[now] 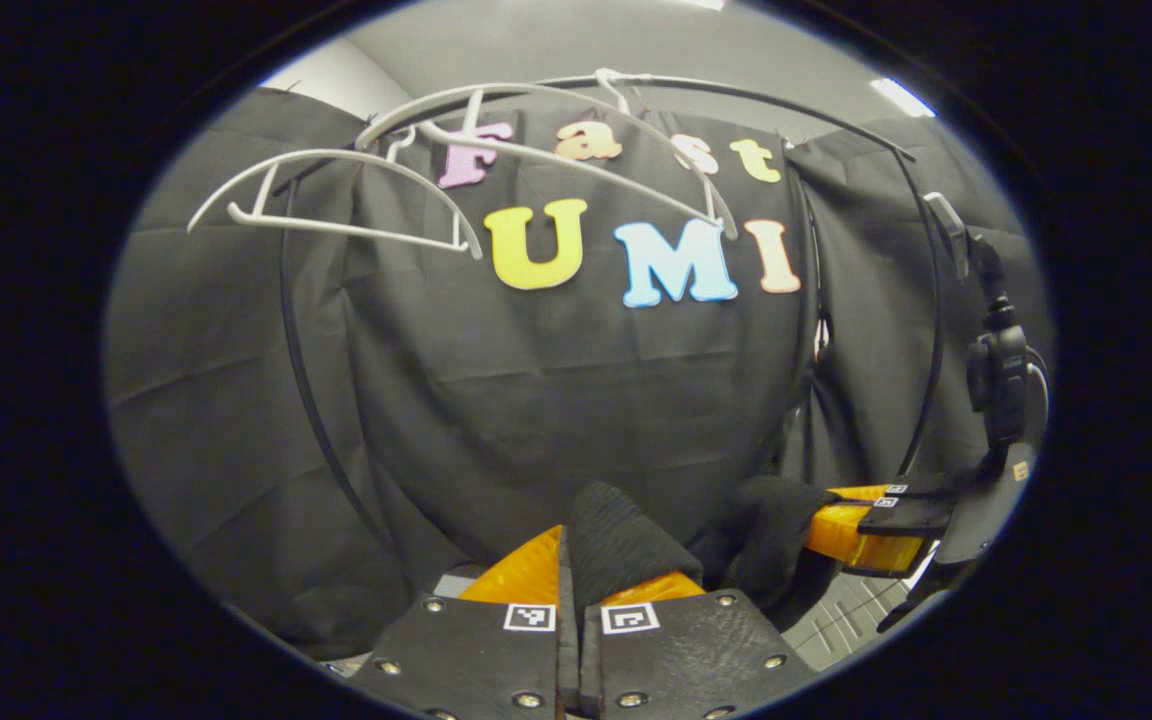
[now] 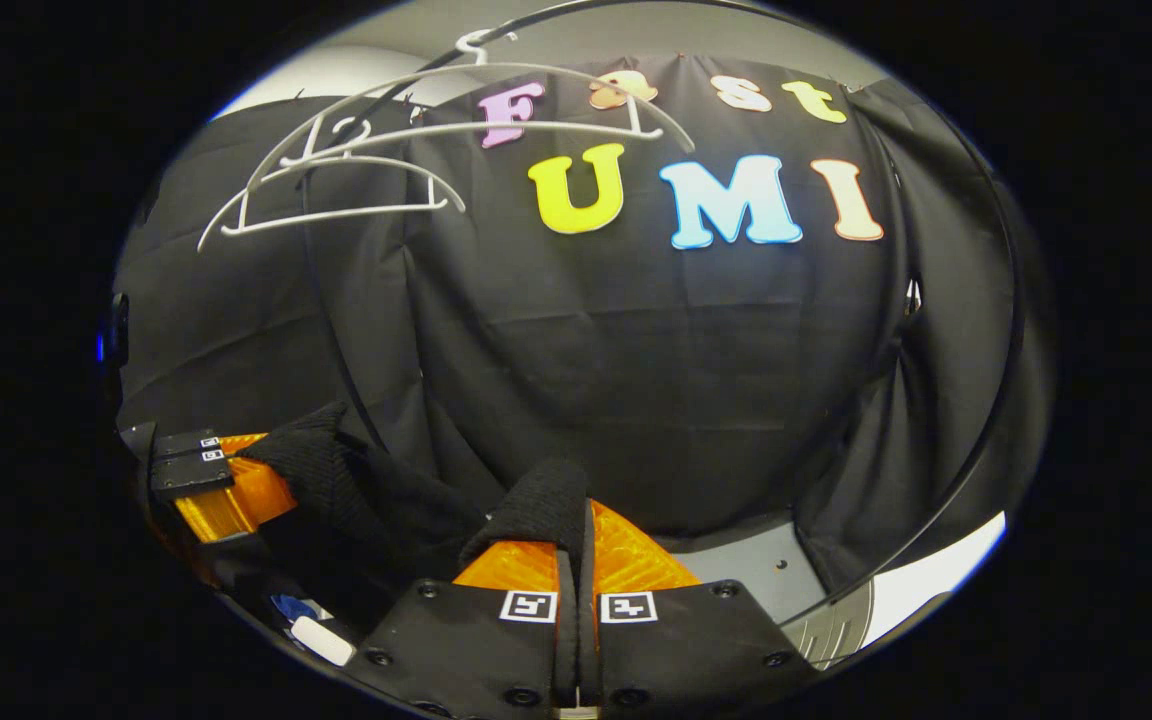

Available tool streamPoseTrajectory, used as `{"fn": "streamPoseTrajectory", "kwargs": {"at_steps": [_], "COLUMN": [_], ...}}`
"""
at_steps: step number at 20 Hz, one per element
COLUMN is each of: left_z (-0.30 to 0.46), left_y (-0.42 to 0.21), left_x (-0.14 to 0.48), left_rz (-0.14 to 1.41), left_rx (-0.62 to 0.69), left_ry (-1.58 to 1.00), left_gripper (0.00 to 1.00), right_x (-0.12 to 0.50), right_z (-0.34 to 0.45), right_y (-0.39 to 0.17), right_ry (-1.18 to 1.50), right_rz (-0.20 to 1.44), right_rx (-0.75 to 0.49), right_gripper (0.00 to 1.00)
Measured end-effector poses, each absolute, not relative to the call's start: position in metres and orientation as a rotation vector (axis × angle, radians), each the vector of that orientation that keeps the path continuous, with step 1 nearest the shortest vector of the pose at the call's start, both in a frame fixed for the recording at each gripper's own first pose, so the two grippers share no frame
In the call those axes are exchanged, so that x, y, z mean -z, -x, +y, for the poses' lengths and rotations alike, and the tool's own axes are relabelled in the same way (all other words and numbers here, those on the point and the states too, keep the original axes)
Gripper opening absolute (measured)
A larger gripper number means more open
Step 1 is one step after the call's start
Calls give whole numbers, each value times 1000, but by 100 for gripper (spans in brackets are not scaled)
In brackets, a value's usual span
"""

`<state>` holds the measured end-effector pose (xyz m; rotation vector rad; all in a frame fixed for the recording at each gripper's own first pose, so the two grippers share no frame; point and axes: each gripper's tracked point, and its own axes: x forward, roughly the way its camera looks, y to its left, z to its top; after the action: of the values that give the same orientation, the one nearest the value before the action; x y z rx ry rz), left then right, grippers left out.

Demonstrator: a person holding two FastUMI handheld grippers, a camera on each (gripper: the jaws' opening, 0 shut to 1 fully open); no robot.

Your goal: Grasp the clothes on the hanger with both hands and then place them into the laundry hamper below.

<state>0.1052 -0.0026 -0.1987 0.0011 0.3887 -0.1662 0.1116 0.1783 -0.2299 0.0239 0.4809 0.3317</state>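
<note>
Both grippers are clamped on the same black knitted garment [image 1: 626, 545], which sags between them low in each frame. In the left gripper view the left gripper [image 1: 569, 590] pinches a fold of it between its orange fingers at bottom centre, while the right gripper [image 1: 866, 520] holds the other end at lower right. In the right gripper view the right gripper pinches a bunched fold at bottom centre, with the left gripper at lower left.

Holding two ends likely keeps the cloth spread and off the floor for the drop. The white hangers [image 2: 336, 190] hang bare at upper left on the black rail [image 1: 736, 95] (so the garment looks already off). The hamper cannot be made out, so its contents are unknown.
</note>
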Motion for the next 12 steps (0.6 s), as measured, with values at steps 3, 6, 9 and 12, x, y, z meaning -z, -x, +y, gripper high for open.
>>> {"fn": "streamPoseTrajectory", "kwargs": {"at_steps": [3,6,9,12], "left_z": [-4,-7,-5,-1], "left_y": [-106,-102,-99,-93], "left_x": [230,260,295,325], "left_rz": [451,513,587,654], "left_rx": [183,196,200,198], "left_ry": [-3,-4,-25,-52], "left_gripper": [2,2,2,2], "right_x": [265,293,319,337], "right_z": [177,176,169,164], "right_y": [-97,-87,-82,-73], "right_ry": [-5,16,42,60], "right_rz": [544,594,647,694], "right_rx": [-310,-288,-264,-254], "right_gripper": [5,4,4,4]}}
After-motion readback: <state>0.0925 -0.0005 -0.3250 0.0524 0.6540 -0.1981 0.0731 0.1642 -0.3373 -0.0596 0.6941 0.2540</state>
